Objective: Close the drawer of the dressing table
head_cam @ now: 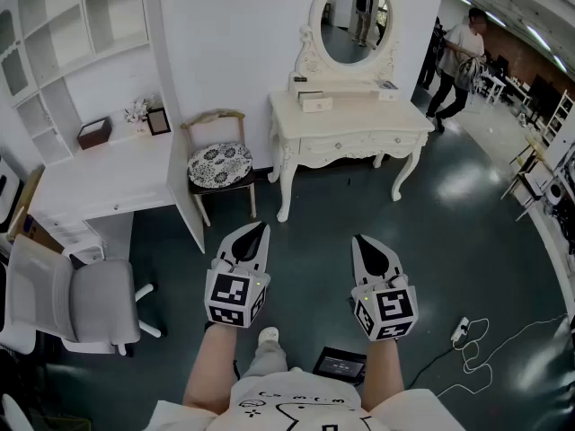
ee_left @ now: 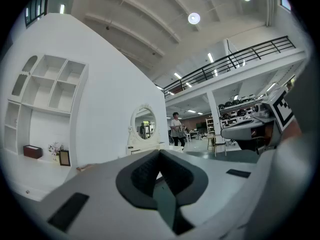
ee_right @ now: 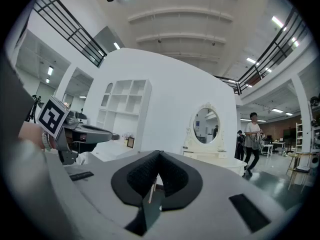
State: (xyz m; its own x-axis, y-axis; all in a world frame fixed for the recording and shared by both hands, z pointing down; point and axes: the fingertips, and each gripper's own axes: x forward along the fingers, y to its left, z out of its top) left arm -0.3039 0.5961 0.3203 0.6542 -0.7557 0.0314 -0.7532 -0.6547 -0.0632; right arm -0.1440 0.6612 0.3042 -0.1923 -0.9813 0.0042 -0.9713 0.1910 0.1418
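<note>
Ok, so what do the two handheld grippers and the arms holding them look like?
Both the left gripper and right gripper are light grey tapered shells with black ribbed pads inside the tips. Each carries a cube with black-and-white square markers. No cables show. The person wears a white short-sleeved T-shirt with black line drawings.

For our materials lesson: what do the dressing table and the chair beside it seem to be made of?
Dressing table: probably painted wood, matte cream, judging by carved curved legs. Chair: bare light wood frame; seat looks like patterned fabric.
</note>
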